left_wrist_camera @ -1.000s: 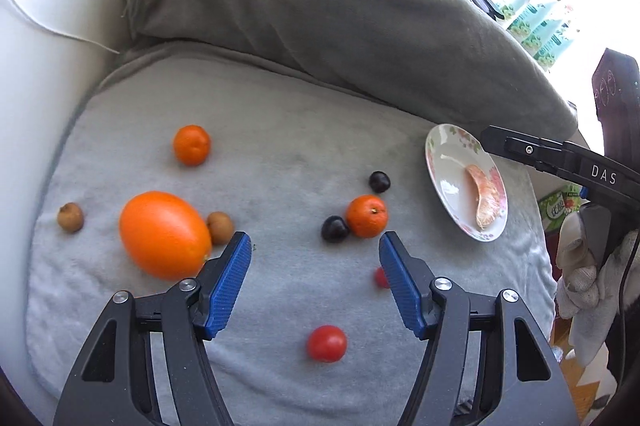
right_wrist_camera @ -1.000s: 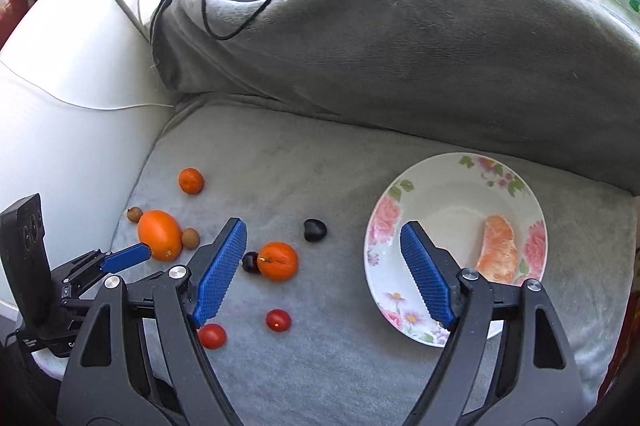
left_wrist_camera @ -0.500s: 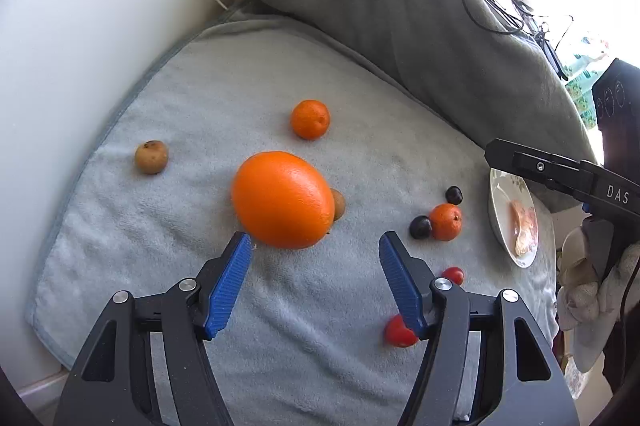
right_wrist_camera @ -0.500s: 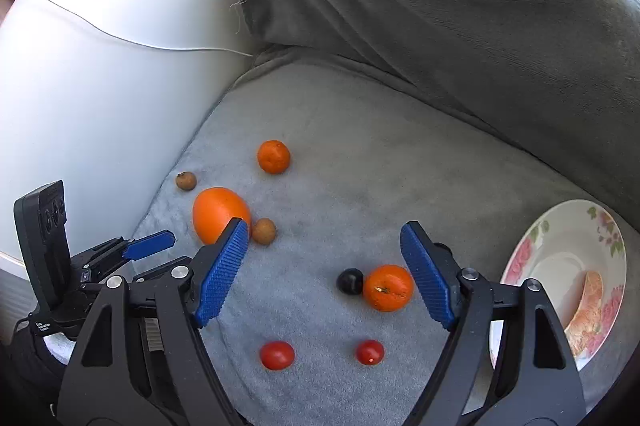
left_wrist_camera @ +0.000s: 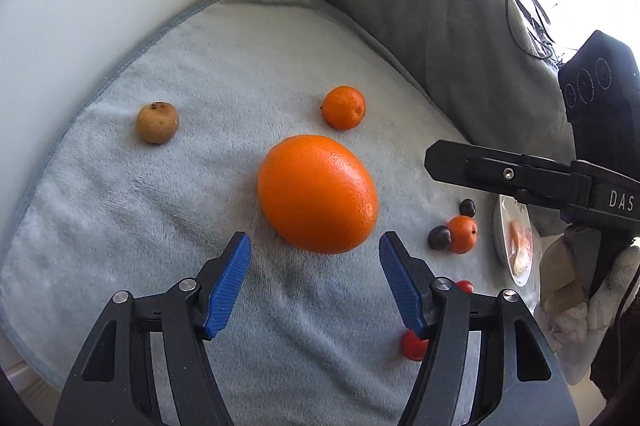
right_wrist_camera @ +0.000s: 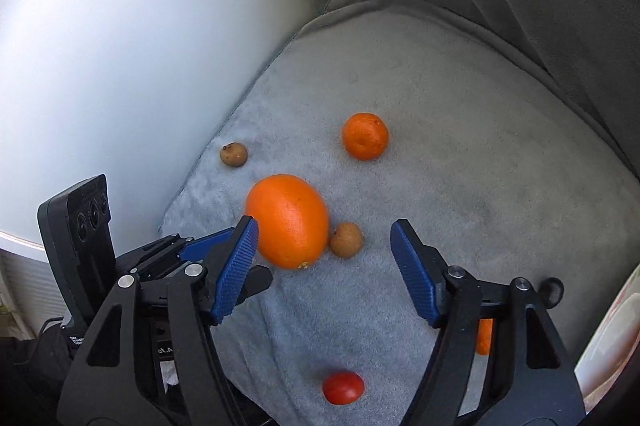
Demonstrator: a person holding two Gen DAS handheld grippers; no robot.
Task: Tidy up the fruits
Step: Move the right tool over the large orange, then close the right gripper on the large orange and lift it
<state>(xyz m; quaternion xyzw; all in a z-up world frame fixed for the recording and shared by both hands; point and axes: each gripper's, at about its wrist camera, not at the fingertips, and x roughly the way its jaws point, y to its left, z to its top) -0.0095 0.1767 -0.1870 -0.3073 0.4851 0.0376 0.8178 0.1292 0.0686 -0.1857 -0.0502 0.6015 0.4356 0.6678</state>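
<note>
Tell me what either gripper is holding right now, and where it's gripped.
Nothing is held. The left gripper and right gripper are both open above the towel.

White letters "DAS" on the black right gripper (left_wrist_camera: 532,182) arm.

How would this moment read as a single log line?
left tool: open, nearing big orange | right tool: open, just narrowed, empty | plate: one peeled piece

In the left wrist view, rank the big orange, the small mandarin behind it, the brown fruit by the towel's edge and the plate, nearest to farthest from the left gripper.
1. Big orange: just ahead of the open left gripper.
2. Small mandarin: behind the orange.
3. Brown fruit: far left; too close to the mandarin to call.
4. Plate: far right edge.
</note>
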